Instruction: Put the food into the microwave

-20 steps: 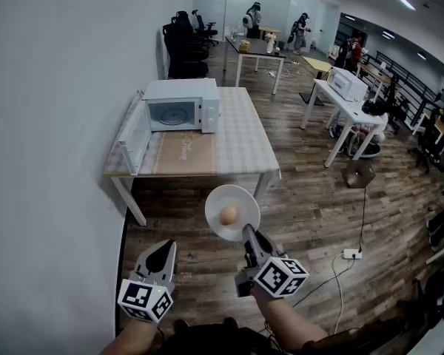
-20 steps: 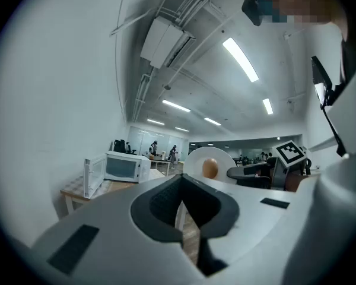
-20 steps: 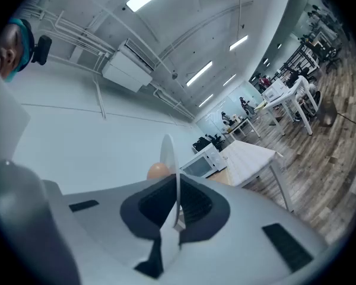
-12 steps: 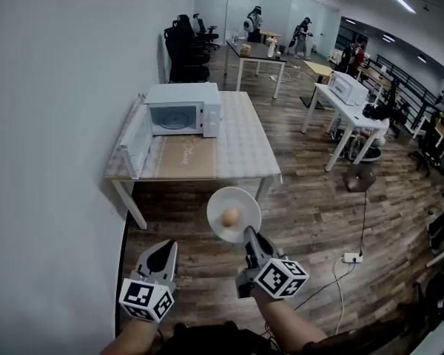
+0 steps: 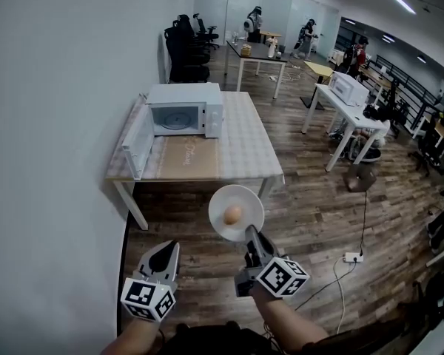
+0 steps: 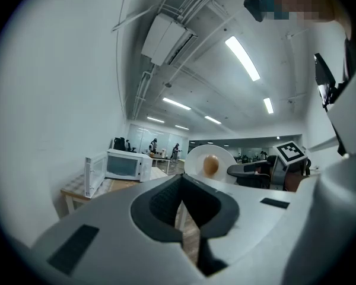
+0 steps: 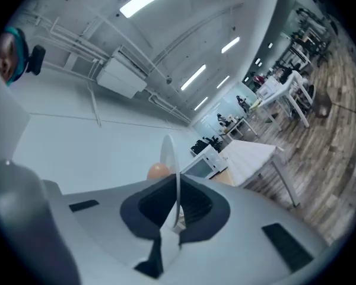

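A white plate (image 5: 237,213) carries a brown egg (image 5: 233,214), and my right gripper (image 5: 249,235) is shut on its near rim, holding it level above the wooden floor. In the right gripper view the plate (image 7: 171,159) stands edge-on between the jaws, with the egg (image 7: 157,171) behind it. The white microwave (image 5: 185,109) sits at the back of a table (image 5: 240,154) ahead, its door (image 5: 137,140) swung open to the left. My left gripper (image 5: 163,248) hangs low on the left, shut and holding nothing. From it I see the plate (image 6: 210,156) and microwave (image 6: 127,165).
A white wall (image 5: 52,124) runs along the left. Further tables (image 5: 348,109), office chairs (image 5: 183,46) and several people stand at the back and right. A cable with a socket strip (image 5: 349,254) lies on the floor to the right.
The table and microwave sit slightly nearer in the head view. The plate with the egg has drifted a little to the right. Both grippers keep their state.
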Action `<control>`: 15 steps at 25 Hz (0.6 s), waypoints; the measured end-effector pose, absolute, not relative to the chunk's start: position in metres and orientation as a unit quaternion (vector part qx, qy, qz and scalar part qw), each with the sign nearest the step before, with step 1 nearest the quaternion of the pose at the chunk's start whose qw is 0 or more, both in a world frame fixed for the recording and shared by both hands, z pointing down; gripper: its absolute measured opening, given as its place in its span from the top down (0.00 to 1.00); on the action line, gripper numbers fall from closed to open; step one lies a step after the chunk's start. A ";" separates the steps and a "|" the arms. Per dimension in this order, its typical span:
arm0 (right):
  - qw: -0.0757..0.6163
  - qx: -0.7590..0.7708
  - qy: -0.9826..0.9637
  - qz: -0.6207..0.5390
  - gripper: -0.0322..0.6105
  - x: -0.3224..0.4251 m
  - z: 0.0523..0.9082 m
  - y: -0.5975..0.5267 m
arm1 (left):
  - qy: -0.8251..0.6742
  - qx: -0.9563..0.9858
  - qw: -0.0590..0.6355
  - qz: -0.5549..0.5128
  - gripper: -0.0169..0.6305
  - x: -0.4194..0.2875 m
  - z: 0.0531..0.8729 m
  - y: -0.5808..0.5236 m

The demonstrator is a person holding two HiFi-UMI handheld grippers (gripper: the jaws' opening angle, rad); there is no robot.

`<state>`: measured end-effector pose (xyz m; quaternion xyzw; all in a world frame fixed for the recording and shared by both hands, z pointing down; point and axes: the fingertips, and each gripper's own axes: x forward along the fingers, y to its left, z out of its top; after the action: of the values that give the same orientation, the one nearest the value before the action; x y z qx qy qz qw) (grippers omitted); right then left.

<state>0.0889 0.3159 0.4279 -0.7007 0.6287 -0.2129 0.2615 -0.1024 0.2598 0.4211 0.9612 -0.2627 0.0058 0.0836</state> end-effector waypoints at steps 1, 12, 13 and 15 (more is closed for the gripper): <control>0.265 -0.700 0.625 -0.218 0.93 0.087 0.429 0.313 | -0.261 0.962 0.084 0.007 0.96 -0.104 0.422 0.259; 0.335 -0.680 0.603 -0.247 0.93 0.045 0.425 0.301 | -0.234 0.969 0.082 0.011 0.96 -0.143 0.421 0.244; 0.340 -0.681 0.598 -0.251 0.93 0.040 0.426 0.300 | -0.232 0.969 0.082 0.011 0.96 -0.147 0.420 0.241; 0.346 -0.685 0.588 -0.257 0.93 0.032 0.431 0.299 | -0.227 0.970 0.083 0.012 0.96 -0.154 0.420 0.235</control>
<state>0.0322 0.2991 0.4308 -0.6845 0.5877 -0.2574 0.3461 -0.1540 0.2354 0.4203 0.9703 -0.2268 0.0120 0.0830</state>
